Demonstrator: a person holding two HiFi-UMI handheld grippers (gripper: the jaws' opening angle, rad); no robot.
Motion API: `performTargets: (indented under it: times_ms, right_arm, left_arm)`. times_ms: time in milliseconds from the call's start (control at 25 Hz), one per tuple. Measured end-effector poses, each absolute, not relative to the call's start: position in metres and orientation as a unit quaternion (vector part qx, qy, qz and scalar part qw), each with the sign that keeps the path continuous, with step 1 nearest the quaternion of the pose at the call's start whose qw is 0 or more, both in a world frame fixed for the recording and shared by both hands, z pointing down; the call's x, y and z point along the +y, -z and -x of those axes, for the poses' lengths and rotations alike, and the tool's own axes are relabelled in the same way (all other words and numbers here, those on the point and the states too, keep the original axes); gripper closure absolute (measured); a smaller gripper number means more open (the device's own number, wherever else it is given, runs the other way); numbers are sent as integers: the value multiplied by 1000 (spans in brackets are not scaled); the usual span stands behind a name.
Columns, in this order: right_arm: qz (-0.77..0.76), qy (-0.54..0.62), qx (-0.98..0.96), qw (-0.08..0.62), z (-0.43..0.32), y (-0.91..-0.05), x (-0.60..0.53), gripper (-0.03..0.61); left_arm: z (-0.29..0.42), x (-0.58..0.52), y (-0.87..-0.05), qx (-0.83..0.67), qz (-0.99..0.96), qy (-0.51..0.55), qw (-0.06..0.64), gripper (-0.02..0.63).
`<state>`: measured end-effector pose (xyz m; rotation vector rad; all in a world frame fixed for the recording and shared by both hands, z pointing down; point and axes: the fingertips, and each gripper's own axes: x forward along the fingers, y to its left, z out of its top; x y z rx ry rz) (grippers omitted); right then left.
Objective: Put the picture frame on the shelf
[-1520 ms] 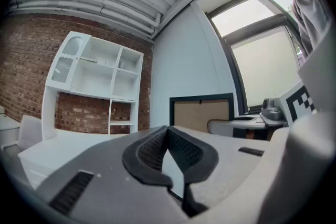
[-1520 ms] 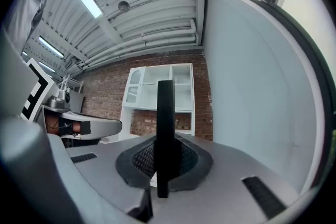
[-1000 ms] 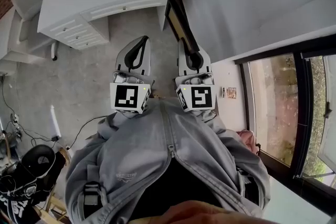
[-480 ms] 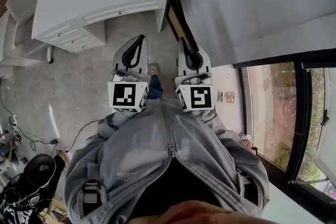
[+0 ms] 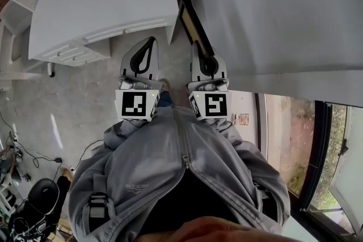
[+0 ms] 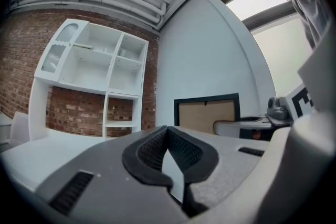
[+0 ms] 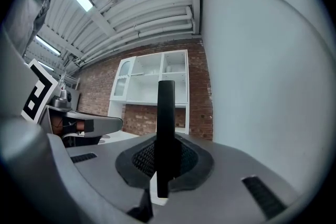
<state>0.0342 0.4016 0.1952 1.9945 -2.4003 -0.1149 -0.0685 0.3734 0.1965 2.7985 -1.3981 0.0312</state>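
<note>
The picture frame [image 5: 189,18] is black-edged with a tan back, and my right gripper [image 5: 199,47] is shut on its lower edge, holding it upright out in front. In the right gripper view the frame [image 7: 166,113] shows edge-on as a black bar clamped between the pads. My left gripper [image 5: 150,42] is shut on nothing, beside the right one and apart from the frame. The left gripper view shows the frame's back [image 6: 206,113] to its right. The white shelf unit [image 6: 94,68] stands against a brick wall ahead, its compartments empty; it also appears as the shelf [image 7: 152,81] beyond the frame.
A white desk with drawers [image 5: 102,3] lies ahead on the left over grey floor [image 5: 68,99]. A white wall [image 5: 272,8] runs close on the right, with a dark-framed window [image 5: 317,144] behind. A cable and a black chair [image 5: 39,201] are at the lower left.
The desk and wall have slid down and nearer in the head view as the person walks forward. Both grippers keep their pose; the frame stays clamped in the right one.
</note>
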Motion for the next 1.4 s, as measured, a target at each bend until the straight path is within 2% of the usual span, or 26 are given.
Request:
performTargets:
  times_ms: [400,1000,1400]
  right_arm:
    - [-637,32,-770,12,-49,-203,323,545]
    - [-628,17,-778,18,-57,-213,293,545]
    - [-602,46,-797,0,-56,-208,254,545]
  left_arm:
    - [50,292,-206,-444,-896,-13,11,606]
    - [50,268,-220,-452,-891,-21,28,606]
    - [48,236,-220,-473,-881,-17,14,606]
